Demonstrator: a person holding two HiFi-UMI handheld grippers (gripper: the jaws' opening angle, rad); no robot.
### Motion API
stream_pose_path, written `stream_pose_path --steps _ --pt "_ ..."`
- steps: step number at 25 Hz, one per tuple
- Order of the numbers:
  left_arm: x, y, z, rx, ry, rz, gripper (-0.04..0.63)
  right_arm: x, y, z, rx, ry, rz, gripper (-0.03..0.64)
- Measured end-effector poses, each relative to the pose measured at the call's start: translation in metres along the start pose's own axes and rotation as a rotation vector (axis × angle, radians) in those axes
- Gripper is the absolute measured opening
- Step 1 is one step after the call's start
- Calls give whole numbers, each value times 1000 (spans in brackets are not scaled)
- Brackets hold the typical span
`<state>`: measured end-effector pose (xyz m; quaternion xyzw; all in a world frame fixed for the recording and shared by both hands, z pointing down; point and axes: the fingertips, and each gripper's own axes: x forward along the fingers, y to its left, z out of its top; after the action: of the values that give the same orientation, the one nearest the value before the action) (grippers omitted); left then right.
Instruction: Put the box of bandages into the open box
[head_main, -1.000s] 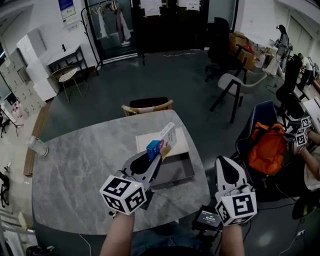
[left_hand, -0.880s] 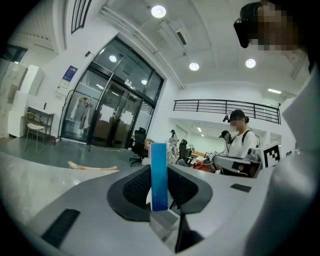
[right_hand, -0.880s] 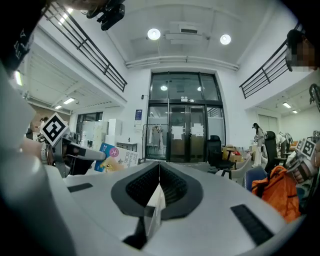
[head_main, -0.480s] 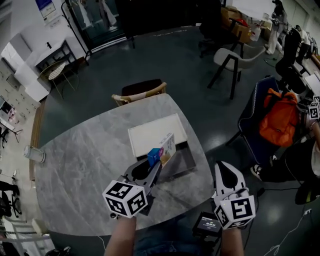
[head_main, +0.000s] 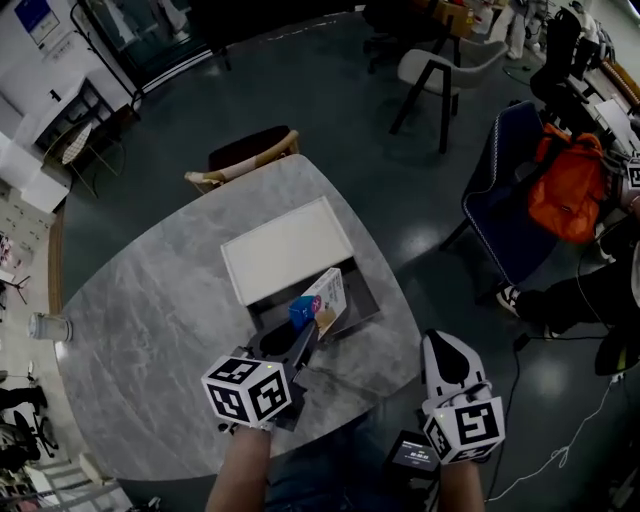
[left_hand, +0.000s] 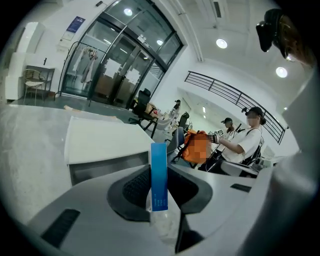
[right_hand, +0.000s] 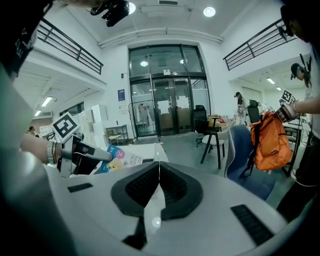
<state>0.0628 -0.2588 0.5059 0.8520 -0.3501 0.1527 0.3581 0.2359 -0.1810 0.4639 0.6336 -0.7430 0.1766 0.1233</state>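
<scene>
as left hand-held gripper (head_main: 306, 328) pinches it, bandage box (head_main: 323, 297) over open box (head_main: 360, 292)

An orange backpack (head_main: 568, 185) sits beside a blue chair (head_main: 498, 215).

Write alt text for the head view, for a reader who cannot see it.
The left gripper holds a box of bandages over an open box on a grey table. The right gripper, shut and empty, hangs beside the table.
</scene>
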Motion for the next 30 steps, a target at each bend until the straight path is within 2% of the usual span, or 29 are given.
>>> stream_pose_path --steps 7,10,14,17,22,27,30 --pt "25 1 -15 -161 123 -53 101 -20 -26 -5 15 16 -109 26" --pt "32 2 -17 -276 151 -60 101 -28 -40 -5 36 17 -153 26" --pt "41 11 -21 -468 191 -68 103 -33 -50 -6 49 16 -180 26" --pt "48 19 -30 -559 246 -41 101 -37 -51 -8 52 19 -186 26" --pt "56 34 -35 -559 295 60 108 -41 -56 -9 61 24 -202 25" --pt "63 42 -44 -478 340 204 161 -44 -58 -12 60 30 -206 26" --pt "71 44 -48 -437 375 257 208 -43 -57 -14 59 34 -200 26"
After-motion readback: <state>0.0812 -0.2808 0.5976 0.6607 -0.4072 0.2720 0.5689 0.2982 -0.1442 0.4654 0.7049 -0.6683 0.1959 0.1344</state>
